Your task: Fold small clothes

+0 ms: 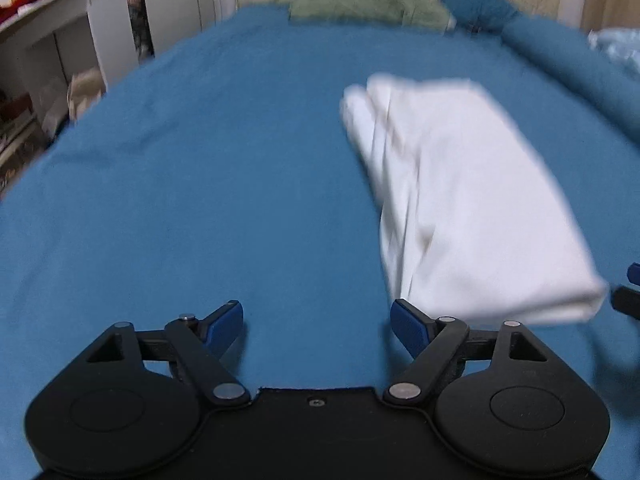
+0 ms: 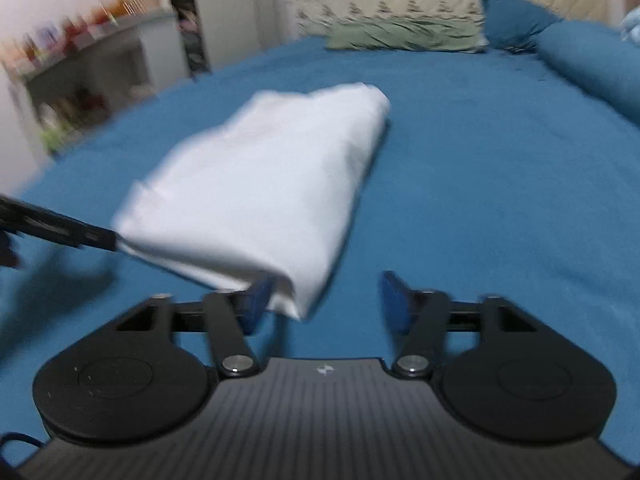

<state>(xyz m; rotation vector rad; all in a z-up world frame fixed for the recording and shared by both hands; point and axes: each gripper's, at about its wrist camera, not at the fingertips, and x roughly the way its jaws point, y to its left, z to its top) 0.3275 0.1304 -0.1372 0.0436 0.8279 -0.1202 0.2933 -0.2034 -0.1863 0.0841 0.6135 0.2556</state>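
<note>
A white garment [image 1: 472, 196] lies folded into a thick rectangle on the blue bedsheet [image 1: 208, 184]. In the left wrist view it lies ahead and to the right of my left gripper [image 1: 316, 328], which is open and empty, its right fingertip [image 1: 408, 330] just at the cloth's near corner. In the right wrist view the garment [image 2: 264, 184] lies ahead and left. My right gripper [image 2: 324, 302] is open, its left fingertip [image 2: 256, 300] touching the near corner. The left gripper shows at the cloth's left edge [image 2: 60, 228].
A green pillow [image 2: 404, 36] and a blue pillow [image 2: 516, 20] lie at the head of the bed. A blue bolster [image 2: 592, 68] runs along the right side. White shelves [image 1: 68, 44] with clutter stand off the bed's left edge.
</note>
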